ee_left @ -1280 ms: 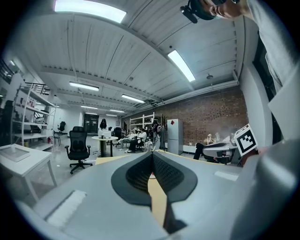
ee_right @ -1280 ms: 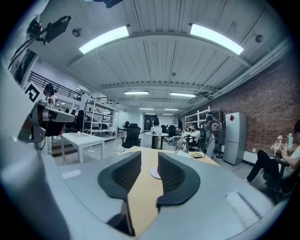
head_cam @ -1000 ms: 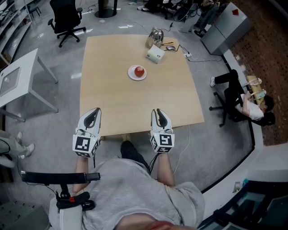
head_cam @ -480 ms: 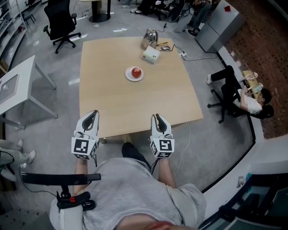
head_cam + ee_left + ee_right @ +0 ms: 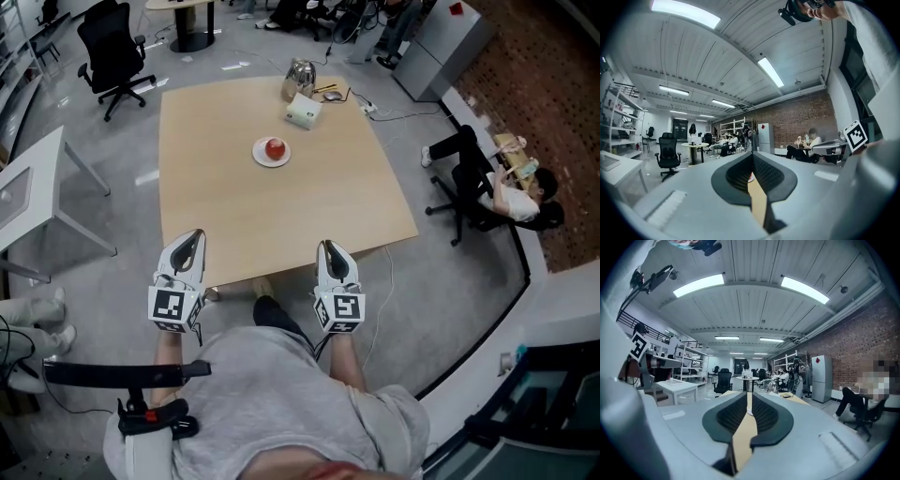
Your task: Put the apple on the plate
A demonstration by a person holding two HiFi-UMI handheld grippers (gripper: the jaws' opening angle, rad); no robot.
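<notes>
A red apple (image 5: pixel 275 147) rests on a small white plate (image 5: pixel 261 157) in the far half of the wooden table (image 5: pixel 281 206). Both grippers hang level off the table's near edge, far from the plate. My left gripper (image 5: pixel 194 234) has its tips together and holds nothing. My right gripper (image 5: pixel 327 246) is closing. In the right gripper view (image 5: pixel 749 395) only a thin slit is left between the tips, with nothing in it. In the left gripper view (image 5: pixel 751 157) the tips touch.
A white box (image 5: pixel 302 113), a shiny metal pot (image 5: pixel 299 75), a mouse (image 5: pixel 333 95) and cables sit at the table's far edge. Around the table are a black office chair (image 5: pixel 108 52), a white side table (image 5: pixel 23 202) and a seated person (image 5: pixel 506 192).
Both grippers now sit lower in the head view, a little farther from the table's near edge; the right one moved more. The apple stays on the plate.
</notes>
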